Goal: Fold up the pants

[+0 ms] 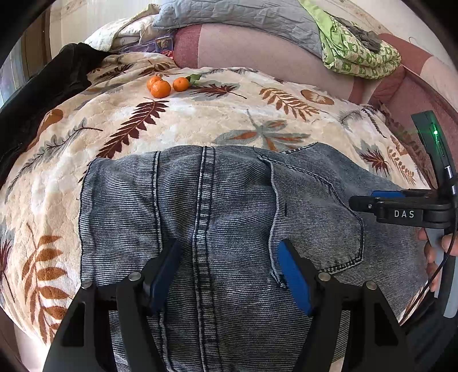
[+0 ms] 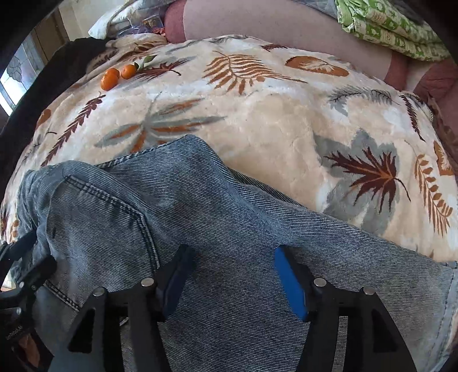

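Blue-grey denim pants (image 1: 229, 200) lie folded on a leaf-patterned blanket (image 1: 200, 114), with a back pocket (image 1: 315, 214) and the centre seam facing up. My left gripper (image 1: 229, 260) hovers open just above the seam, and nothing sits between its blue pads. In the left wrist view, my right gripper (image 1: 355, 203) comes in from the right over the pocket edge, held by a hand (image 1: 429, 257). In the right wrist view the pants (image 2: 143, 214) fill the lower half. My right gripper (image 2: 233, 271) stands open over the denim, holding nothing. Part of the left gripper (image 2: 23, 263) shows at the left edge.
Three tangerines (image 1: 163, 85) (image 2: 114, 75) sit on the blanket (image 2: 272, 128) beyond the pants. A black garment (image 1: 43, 85) lies at the far left. A green patterned cloth (image 1: 357, 54) and a grey pillow (image 1: 243, 17) rest on the pink sofa back (image 1: 243, 48).
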Demonstrator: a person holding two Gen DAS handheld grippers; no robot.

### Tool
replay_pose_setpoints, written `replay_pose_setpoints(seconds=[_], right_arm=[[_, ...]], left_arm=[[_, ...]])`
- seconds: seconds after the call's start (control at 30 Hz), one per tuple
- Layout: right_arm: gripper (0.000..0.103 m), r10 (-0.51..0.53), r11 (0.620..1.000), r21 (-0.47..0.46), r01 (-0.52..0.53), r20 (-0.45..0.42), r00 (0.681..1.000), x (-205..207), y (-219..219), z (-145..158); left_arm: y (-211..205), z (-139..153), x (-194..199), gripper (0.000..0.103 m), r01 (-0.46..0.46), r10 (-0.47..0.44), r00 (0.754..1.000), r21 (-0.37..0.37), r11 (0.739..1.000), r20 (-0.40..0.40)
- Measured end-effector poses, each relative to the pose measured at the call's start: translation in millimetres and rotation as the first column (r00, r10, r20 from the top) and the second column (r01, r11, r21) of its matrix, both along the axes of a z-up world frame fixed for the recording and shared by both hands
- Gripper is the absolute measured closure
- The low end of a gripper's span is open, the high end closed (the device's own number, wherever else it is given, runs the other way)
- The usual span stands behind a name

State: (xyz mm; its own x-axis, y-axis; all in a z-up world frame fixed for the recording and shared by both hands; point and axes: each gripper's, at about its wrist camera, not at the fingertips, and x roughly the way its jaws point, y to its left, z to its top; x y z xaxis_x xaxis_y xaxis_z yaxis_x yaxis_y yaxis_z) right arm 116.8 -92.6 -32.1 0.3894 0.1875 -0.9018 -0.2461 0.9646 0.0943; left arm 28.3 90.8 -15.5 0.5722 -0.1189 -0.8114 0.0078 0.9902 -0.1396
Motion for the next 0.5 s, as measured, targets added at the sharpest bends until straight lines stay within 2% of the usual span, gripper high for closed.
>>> replay_pose_setpoints(seconds=[0.27,0.37,0.5], right_arm=[[0.039,-0.014,0.999,0.032,0.013,0.035,0.999,-14.7,-10.7,14.2],[0.038,-0.002,1.000,-0.017,0.002,0.001,1.000,-12.2,-8.5,0.3],[0.031,-0.015,1.000,-0.023,0.015,0.017,1.000,-10.7,-8.8,-1.8]], left_arm=[[-0.5,0.6,-0.3,0.032,-0.002,0.002,1.000,0.001,1.000,0.000],[-0.4,0.5,-0.4,0.032,-0.001,0.001,1.000,0.002,1.000,0.000],[-0.4,0.2,-0.4,0.032,0.000,0.000,1.000,0.005,1.000,0.002]])
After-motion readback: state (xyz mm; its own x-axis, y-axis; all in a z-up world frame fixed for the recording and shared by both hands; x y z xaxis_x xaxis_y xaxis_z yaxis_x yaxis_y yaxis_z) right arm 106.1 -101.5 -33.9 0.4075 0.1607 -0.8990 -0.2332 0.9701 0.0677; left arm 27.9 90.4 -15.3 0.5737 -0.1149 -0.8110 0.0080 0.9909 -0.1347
